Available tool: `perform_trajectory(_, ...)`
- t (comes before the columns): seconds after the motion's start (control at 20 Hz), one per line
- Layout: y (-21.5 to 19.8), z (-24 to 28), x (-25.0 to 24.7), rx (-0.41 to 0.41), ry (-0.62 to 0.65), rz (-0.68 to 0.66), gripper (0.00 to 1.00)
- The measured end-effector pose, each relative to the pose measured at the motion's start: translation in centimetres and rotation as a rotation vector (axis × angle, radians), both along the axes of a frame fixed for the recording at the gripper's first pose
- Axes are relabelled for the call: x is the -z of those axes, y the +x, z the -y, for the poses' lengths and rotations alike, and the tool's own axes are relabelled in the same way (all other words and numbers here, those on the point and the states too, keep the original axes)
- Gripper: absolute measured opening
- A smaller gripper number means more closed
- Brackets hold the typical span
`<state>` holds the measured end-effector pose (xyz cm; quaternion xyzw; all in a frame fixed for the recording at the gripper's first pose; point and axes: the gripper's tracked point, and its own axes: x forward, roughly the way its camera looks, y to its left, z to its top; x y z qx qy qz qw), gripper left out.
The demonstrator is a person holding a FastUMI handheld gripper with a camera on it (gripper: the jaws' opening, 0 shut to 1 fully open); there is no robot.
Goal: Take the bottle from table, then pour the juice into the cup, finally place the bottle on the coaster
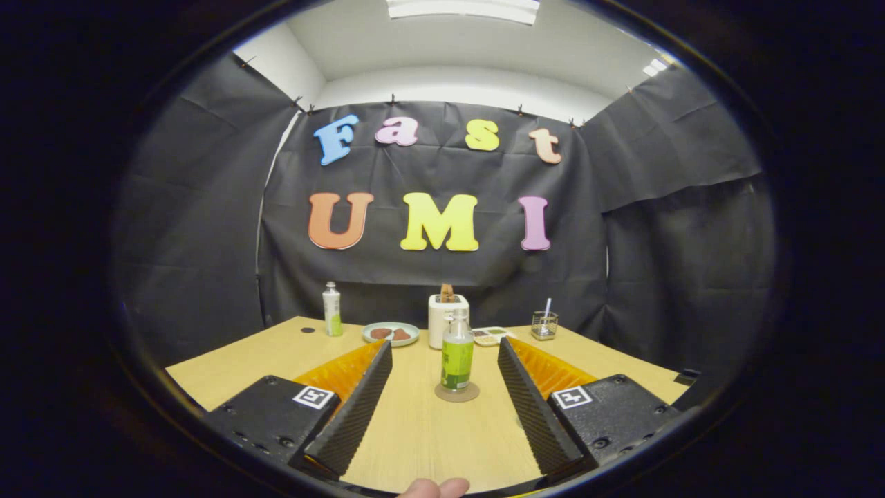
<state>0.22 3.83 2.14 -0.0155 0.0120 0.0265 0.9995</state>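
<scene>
A clear bottle [457, 358] with a green label and green juice stands upright on a round brown coaster [456, 393] on the wooden table [429, 436]. My gripper [444, 344] is open, its fingers spread wide to either side of the bottle near their tips. Neither finger touches the bottle. A small clear cup [544, 324] with a straw-like stick in it sits at the back right of the table, well beyond the fingers.
A second green-labelled bottle [332, 310] stands at the back left. Behind the coaster are a plate [390, 334] with brown pieces, a white toaster [447, 318] and a small tray [489, 336]. A person's fingertips [435, 488] show below the fingers.
</scene>
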Motion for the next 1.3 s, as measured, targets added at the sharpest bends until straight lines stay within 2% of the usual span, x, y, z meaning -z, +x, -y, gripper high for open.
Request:
perform_trajectory(0.4, -0.3, -0.5, -0.4, 0.001, -0.050, 0.002, 0.99)
perform_trajectory(1.3, 0.2, -0.6, 0.1, -0.021, -0.009, -0.011, 0.99)
